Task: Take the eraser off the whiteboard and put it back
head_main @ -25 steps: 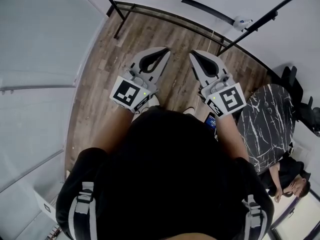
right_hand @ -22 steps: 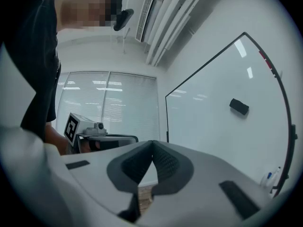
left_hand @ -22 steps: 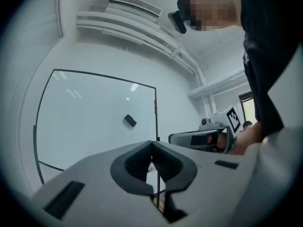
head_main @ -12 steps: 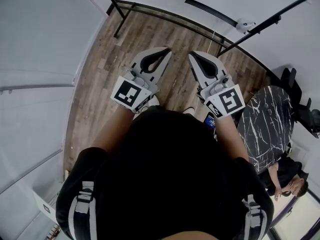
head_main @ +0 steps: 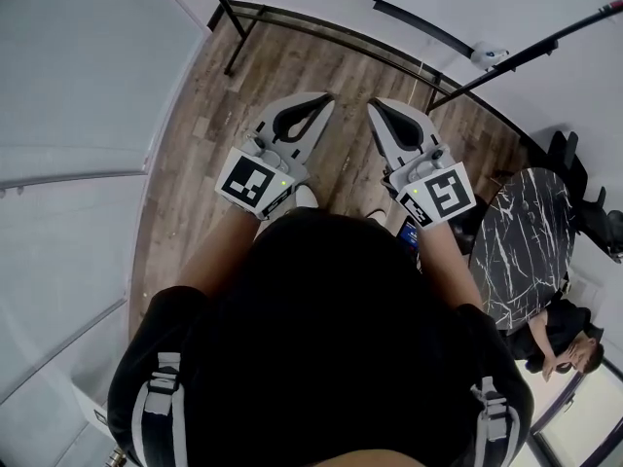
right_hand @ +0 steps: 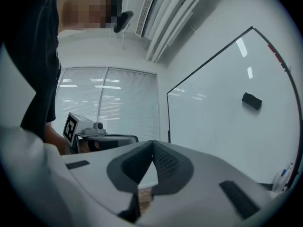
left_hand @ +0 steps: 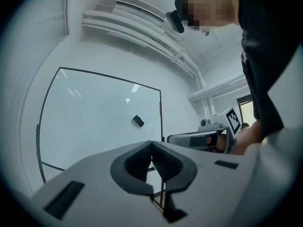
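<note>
The black eraser (left_hand: 138, 121) sticks to the whiteboard (left_hand: 94, 122), high on its right part in the left gripper view. The right gripper view shows the eraser (right_hand: 251, 100) well off to the right on the whiteboard (right_hand: 213, 112). Both grippers are held level, side by side in front of the person's chest, far short of the board. My left gripper (head_main: 326, 98) is shut with nothing in it, its pads meeting at the tip (left_hand: 151, 143). My right gripper (head_main: 373, 104) is shut and empty too (right_hand: 152, 142). In the head view the eraser is not seen.
The whiteboard's black stand rail (head_main: 321, 29) crosses the wooden floor (head_main: 204, 134) ahead. A round marble table (head_main: 521, 241) stands to the right, with a seated person (head_main: 565, 343) beyond it and a black chair (head_main: 574, 178). Markers (right_hand: 283, 175) lie at the board's lower right. A white wall (head_main: 78, 86) runs along the left.
The floor, table and stand have slid slightly in the head view as the person carrying both grippers moves across the room. Both grippers keep the same pose and stay shut.
</note>
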Action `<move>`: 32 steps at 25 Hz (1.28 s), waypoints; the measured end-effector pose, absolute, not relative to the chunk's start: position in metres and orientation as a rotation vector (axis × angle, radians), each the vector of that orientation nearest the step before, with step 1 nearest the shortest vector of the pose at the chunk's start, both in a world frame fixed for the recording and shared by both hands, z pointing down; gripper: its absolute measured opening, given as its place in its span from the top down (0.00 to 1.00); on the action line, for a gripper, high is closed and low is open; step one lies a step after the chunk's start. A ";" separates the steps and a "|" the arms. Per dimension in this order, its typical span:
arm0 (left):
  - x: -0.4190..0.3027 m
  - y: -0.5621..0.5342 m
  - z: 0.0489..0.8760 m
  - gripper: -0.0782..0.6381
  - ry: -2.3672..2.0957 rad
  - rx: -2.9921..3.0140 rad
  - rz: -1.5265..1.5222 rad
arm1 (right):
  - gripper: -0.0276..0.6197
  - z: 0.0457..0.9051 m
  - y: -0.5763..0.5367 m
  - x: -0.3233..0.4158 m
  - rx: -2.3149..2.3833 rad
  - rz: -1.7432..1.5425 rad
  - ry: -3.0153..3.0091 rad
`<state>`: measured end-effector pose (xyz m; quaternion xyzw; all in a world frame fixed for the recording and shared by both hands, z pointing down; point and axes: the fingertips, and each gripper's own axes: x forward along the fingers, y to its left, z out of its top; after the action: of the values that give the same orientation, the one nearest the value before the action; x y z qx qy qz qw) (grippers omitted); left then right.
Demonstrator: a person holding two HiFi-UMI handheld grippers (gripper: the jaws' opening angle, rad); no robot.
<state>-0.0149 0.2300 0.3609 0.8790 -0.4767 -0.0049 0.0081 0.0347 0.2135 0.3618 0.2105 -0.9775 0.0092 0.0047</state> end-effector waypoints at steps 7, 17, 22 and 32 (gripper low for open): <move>-0.057 0.229 0.362 0.89 -1.456 2.766 -0.082 | 0.95 0.364 0.213 -0.006 0.704 0.012 -3.019; -0.071 0.225 0.364 0.89 -1.498 2.742 -0.098 | 0.95 0.370 0.210 -0.011 0.712 0.033 -3.003; -0.080 0.199 0.371 0.89 -1.502 2.738 -0.082 | 0.95 0.378 0.179 -0.022 0.700 0.048 -3.010; -0.072 0.116 0.359 0.89 -1.541 2.753 -0.039 | 0.95 0.368 0.091 -0.014 0.687 0.030 -3.047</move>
<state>-0.0715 0.1160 0.3587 0.8726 -0.4883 -0.0123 -0.0068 -0.0143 0.0906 0.3685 0.2199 -0.9754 0.0096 0.0092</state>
